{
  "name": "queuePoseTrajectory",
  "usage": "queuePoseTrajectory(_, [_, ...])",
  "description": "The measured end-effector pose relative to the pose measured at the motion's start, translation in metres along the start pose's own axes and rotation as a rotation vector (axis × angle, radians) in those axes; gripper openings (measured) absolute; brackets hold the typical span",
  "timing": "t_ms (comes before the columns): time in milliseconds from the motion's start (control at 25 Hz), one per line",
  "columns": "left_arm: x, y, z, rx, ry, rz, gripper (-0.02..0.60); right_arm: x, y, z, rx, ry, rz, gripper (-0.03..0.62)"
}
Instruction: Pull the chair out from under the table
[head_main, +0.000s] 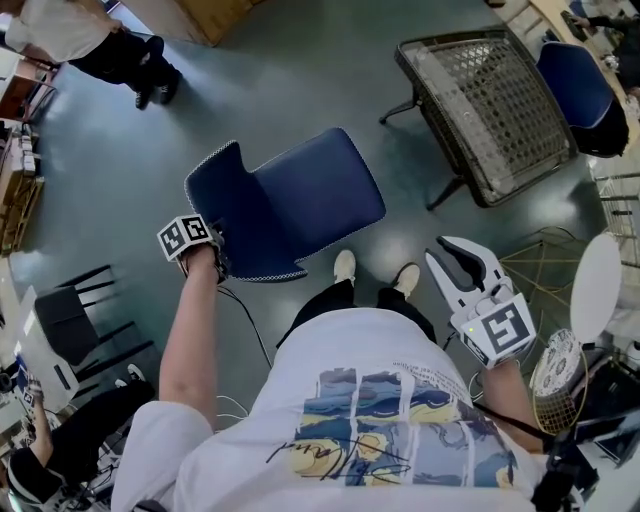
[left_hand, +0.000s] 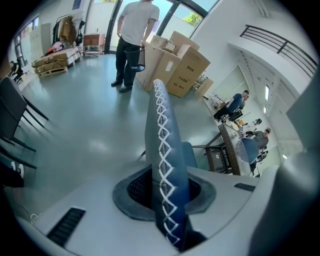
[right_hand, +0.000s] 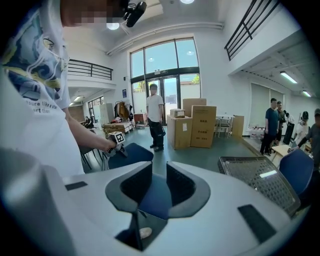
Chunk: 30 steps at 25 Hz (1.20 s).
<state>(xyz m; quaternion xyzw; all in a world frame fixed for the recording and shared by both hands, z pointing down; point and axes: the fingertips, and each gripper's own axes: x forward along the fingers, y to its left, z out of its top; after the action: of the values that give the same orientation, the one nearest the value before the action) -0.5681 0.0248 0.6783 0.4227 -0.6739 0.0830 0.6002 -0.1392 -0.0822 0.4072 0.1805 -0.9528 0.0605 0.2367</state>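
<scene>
The blue chair (head_main: 300, 200) stands on the grey floor just ahead of the person's feet, apart from the mesh-topped table (head_main: 490, 100) at the upper right. My left gripper (head_main: 218, 255) is shut on the top edge of the chair's backrest. In the left gripper view, the white-stitched backrest edge (left_hand: 162, 150) runs up between the jaws of the left gripper (left_hand: 167, 200). My right gripper (head_main: 462, 262) hangs free at the right, clear of the chair. Seen in its own view, the right gripper (right_hand: 159, 187) is open by a narrow gap and holds nothing, with the chair (right_hand: 131, 152) beyond.
A second blue chair (head_main: 580, 85) sits behind the table. A black chair (head_main: 80, 310) stands at the left. A person (head_main: 90, 40) stands at the far left by cardboard boxes (left_hand: 175, 65). A racket (head_main: 558, 375) and a wire frame (head_main: 560, 270) lie at the right.
</scene>
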Motion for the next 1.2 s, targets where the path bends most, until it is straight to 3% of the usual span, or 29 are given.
queuePoseTrajectory(360, [0.001, 0.002, -0.006, 0.051, 0.017, 0.011, 0.12, 0.004, 0.002, 0.002, 0.001, 0.004, -0.002, 0.077])
queuePoseTrajectory(680, [0.004, 0.001, -0.006, 0.037, -0.005, 0.01, 0.132, 0.001, 0.002, -0.003, -0.005, 0.019, -0.004, 0.077])
queuePoseTrajectory(800, [-0.001, 0.007, -0.005, 0.087, -0.024, 0.051, 0.152, -0.001, 0.007, -0.006, -0.009, 0.021, 0.003, 0.077])
queuePoseTrajectory(920, [-0.012, 0.006, 0.001, 0.177, -0.076, 0.125, 0.195, -0.009, 0.008, -0.002, -0.036, 0.009, 0.012, 0.077])
queuePoseTrajectory(1200, [-0.091, -0.01, -0.016, 0.204, -0.33, 0.269, 0.201, -0.05, -0.01, -0.001, -0.089, -0.053, 0.067, 0.077])
